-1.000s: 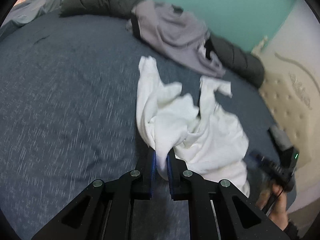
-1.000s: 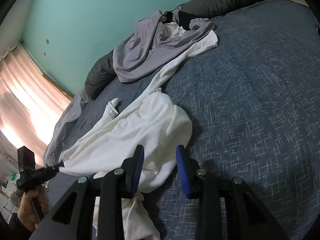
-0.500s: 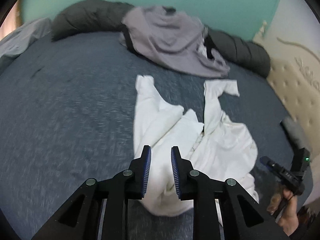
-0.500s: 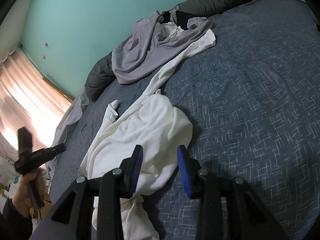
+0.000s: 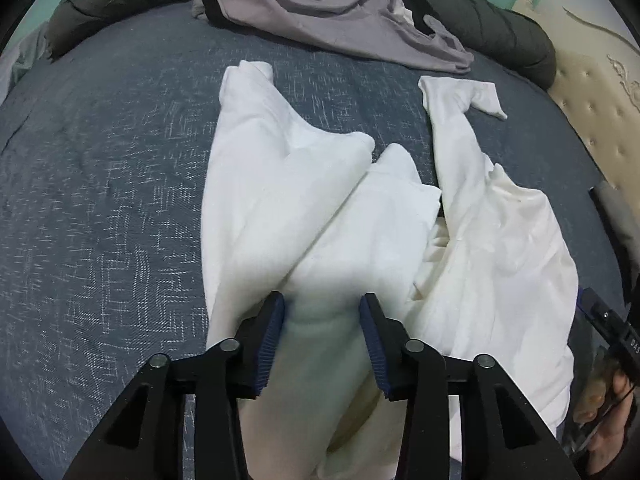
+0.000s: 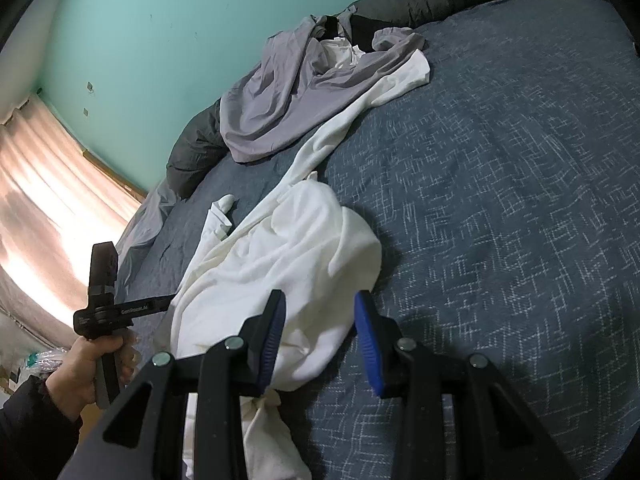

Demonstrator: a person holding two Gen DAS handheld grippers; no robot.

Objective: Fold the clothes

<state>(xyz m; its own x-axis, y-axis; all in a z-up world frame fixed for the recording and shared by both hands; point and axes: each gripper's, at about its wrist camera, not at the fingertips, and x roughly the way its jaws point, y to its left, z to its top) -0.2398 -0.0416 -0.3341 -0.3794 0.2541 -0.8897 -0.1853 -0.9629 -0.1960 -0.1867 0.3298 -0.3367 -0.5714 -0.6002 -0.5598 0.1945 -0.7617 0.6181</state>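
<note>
white garment (image 5: 320, 216) crumpled on blue bedspread (image 5: 100, 200) | left gripper (image 5: 322, 312) jaws wide | right gripper (image 6: 320, 312) jaws wide

I see bare blue bedspread (image 5: 104, 208) open at nine o'clock, grey garment (image 5: 332, 12) blocking twelve, headboard (image 5: 592, 96) walling two.

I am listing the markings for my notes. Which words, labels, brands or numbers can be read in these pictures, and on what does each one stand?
"DAS": white letters on the black body of the right claw, cut off at the picture's edge.
White lettering on the black bar of the left claw: too blurred to read.
No text shows on the white garment, the grey garment or the blue bedcover.
</note>
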